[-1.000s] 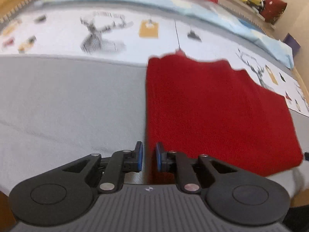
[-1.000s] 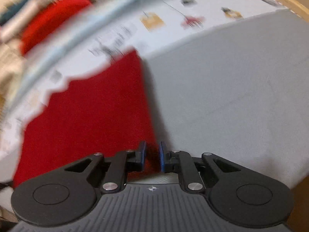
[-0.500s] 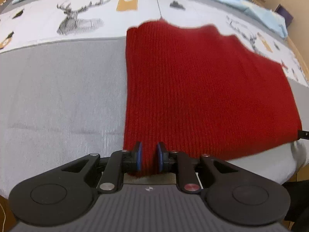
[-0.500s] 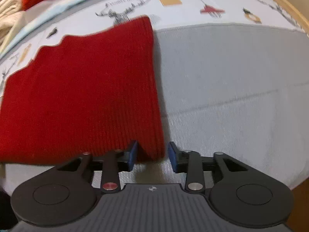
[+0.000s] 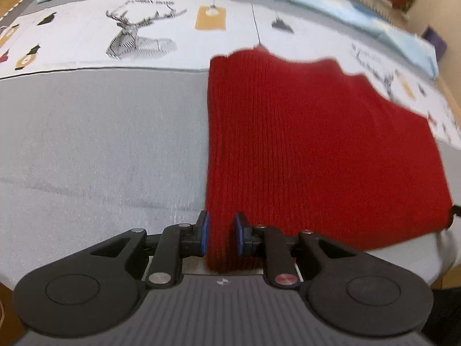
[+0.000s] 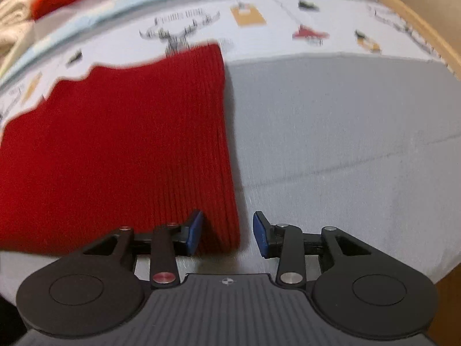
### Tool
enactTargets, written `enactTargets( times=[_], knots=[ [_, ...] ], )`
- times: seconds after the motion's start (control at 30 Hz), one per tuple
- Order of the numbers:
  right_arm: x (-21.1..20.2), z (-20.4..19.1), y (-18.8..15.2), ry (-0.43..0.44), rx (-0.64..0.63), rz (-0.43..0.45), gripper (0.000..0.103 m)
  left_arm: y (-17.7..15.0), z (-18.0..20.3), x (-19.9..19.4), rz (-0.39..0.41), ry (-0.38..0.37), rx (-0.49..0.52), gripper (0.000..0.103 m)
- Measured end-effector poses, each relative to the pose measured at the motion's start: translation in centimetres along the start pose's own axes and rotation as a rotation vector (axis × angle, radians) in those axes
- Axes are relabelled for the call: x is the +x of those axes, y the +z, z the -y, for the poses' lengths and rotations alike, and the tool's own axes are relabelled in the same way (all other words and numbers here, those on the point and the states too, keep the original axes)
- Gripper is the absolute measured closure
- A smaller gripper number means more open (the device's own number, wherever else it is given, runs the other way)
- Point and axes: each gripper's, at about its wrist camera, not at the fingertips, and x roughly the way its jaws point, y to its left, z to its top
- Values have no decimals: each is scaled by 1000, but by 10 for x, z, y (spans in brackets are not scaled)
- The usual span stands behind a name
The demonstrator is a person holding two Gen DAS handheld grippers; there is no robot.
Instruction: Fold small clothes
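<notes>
The red knit garment [image 5: 317, 150] lies flat near the bed's [image 5: 100, 144] front edge. Left claw [image 5: 220, 235] pinches one near corner; right claw [image 6: 227, 235] gapes around the other, unclamped. Next, probably a further fold.

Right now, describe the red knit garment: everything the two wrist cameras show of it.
The red knit garment is ribbed, looks like soft wool or acrylic, and lies flat on the grey sheet, its uneven far edge reaching the deer-print cloth. The left gripper has one near corner between its fingers, which are slightly apart. The right gripper is open, the other near corner lying between its fingers.
</notes>
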Motion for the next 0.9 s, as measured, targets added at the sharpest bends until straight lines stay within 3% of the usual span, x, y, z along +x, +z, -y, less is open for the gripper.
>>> enactTargets(
  times=[0.1, 0.23, 0.37, 0.47, 0.57, 0.63, 0.73, 0.9],
  knots=[
    [-3, 0, 2, -8, -6, 22, 61, 0, -3, 3, -21, 15, -3, 84],
    [14, 4, -2, -65, -14, -72, 54, -2, 2, 12, -57, 56, 26, 79],
    [-2, 3, 5, -51, -7, 22, 54, 1, -3, 3, -7, 15, -16, 79],
    [-9, 3, 4, -37, -6, 58, 53, 0, -1, 6, -26, 17, -14, 79],
    [10, 7, 1, -93, -24, -43, 50, -3, 3, 15, -66, 56, 22, 76],
    [16, 8, 4, -95, -13, -56, 49, -2, 0, 11, -41, 41, 4, 75],
    [1, 6, 7, -86, -10, 21, 49, 3, -11, -1, 23, 8, -61, 71],
    [-28, -2, 3, -75, -12, 185, 49, 8, -20, -19, 120, 27, -108, 69]
  ],
)
